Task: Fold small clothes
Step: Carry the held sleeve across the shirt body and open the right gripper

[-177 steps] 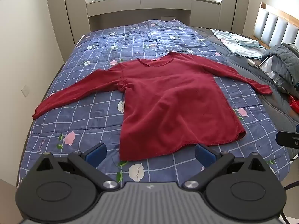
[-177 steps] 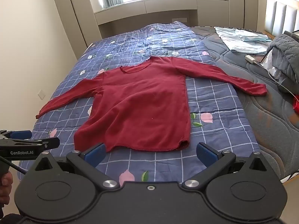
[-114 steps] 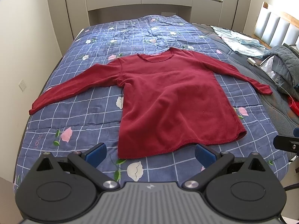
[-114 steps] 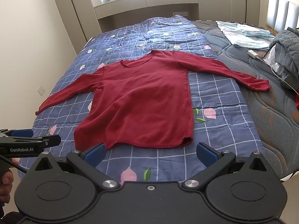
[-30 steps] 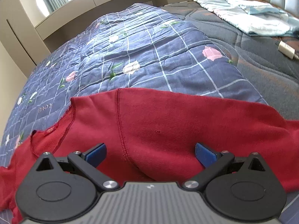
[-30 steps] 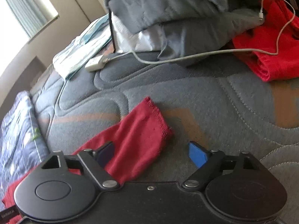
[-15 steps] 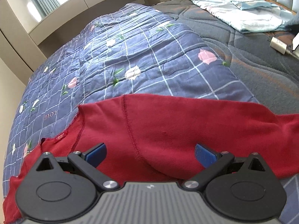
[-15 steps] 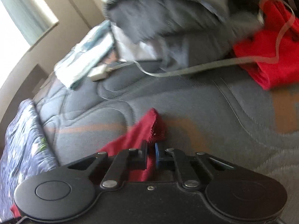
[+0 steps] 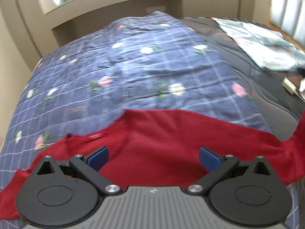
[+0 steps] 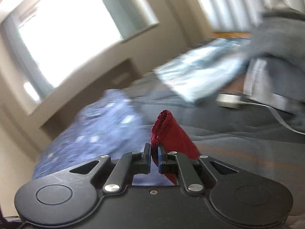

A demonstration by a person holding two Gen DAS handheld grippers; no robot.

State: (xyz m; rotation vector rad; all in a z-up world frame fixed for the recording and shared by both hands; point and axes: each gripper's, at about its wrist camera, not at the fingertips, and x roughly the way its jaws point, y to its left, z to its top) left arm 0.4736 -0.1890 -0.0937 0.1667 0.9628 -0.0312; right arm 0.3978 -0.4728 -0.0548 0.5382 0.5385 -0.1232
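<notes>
A dark red long-sleeved top [image 9: 162, 143] lies on the blue checked quilt [image 9: 133, 66]. In the left wrist view its shoulder and neckline [image 9: 91, 135] sit just ahead of my left gripper [image 9: 153, 155], which hovers above the cloth with jaws wide apart and nothing between them. At the right edge of that view the sleeve [image 9: 297, 139] rises off the bed. My right gripper [image 10: 154, 148] is shut on the sleeve cuff [image 10: 167, 129], which sticks up beyond the fingertips, lifted above the grey bedspread [image 10: 238, 143].
A folded pale blue cloth [image 10: 200, 68] lies on the grey bedspread further back, also seen as pale blue cloth [image 9: 266, 43] in the left wrist view. A grey bundle [image 10: 276, 47] and a white charger with cable [image 10: 228, 98] sit at the right. A window bench [image 9: 114, 9] closes the far side.
My right gripper closed on the cuff and lifted it off the grey bedspread, tilting upward. My left gripper rose and pulled back, so more quilt shows beyond the top.
</notes>
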